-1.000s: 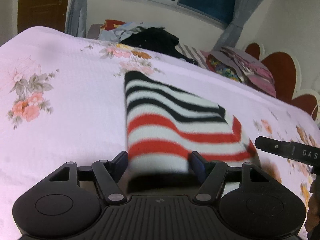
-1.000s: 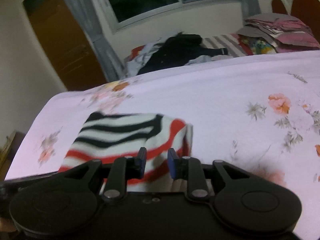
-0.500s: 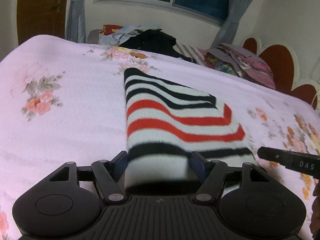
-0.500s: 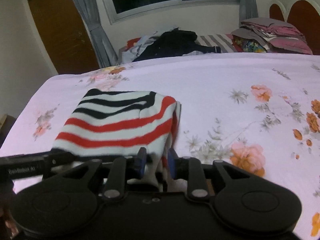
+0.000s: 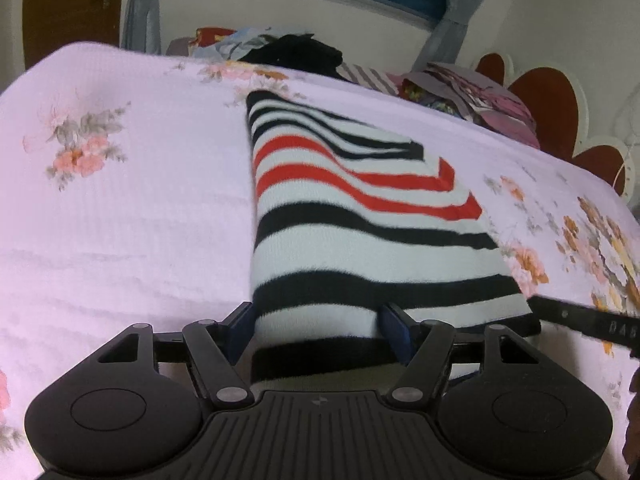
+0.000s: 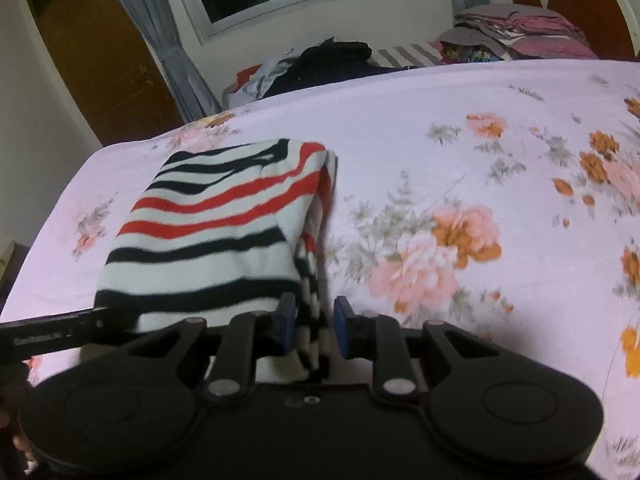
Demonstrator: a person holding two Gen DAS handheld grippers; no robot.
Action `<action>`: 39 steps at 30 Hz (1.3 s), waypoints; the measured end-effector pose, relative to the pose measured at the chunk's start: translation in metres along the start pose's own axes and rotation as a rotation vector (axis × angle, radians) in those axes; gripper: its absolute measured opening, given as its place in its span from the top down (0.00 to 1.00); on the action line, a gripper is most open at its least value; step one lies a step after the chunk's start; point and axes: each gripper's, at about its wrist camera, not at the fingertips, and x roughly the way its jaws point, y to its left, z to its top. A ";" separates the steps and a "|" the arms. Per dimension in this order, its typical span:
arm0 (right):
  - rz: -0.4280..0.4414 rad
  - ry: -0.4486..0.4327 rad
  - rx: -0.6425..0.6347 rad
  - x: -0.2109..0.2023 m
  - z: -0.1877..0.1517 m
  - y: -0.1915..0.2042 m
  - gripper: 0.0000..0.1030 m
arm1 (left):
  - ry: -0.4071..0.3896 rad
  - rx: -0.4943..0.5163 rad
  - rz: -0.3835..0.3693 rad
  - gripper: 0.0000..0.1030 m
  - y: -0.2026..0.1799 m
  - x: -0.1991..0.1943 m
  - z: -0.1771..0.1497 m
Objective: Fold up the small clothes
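Observation:
A folded knit garment (image 5: pixel 344 216) with white, black and red stripes lies on the pink floral bedsheet (image 5: pixel 120 208). My left gripper (image 5: pixel 316 328) is wide open, and the garment's near left part lies between its blue-padded fingers. In the right wrist view the garment (image 6: pixel 216 224) lies left of centre, and my right gripper (image 6: pixel 314 326) is open a little, with the garment's near right corner between its pads. The other gripper's finger shows at each view's edge (image 5: pixel 592 320) (image 6: pixel 60 332).
A heap of dark and mixed clothes (image 5: pixel 296 52) lies beyond the bed's far edge under the window. A pile of folded pink and grey clothes (image 6: pixel 520 36) sits by the red headboard (image 5: pixel 556 108). A brown door (image 6: pixel 104 64) stands at the left.
Both grippers have pulled back toward me along the garment, so more black-striped fabric is laid out flat. The right gripper's fingers now stand slightly wider apart around the corner.

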 end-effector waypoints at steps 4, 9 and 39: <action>-0.029 0.011 0.027 0.001 -0.007 -0.003 0.78 | 0.012 -0.007 -0.012 0.34 0.001 0.000 -0.001; 0.007 -0.061 -0.009 -0.015 -0.008 0.013 0.78 | 0.031 0.002 -0.006 0.23 -0.001 0.001 -0.004; -0.011 0.071 0.008 -0.022 -0.018 -0.004 0.27 | 0.099 -0.124 0.248 0.00 -0.032 -0.023 -0.014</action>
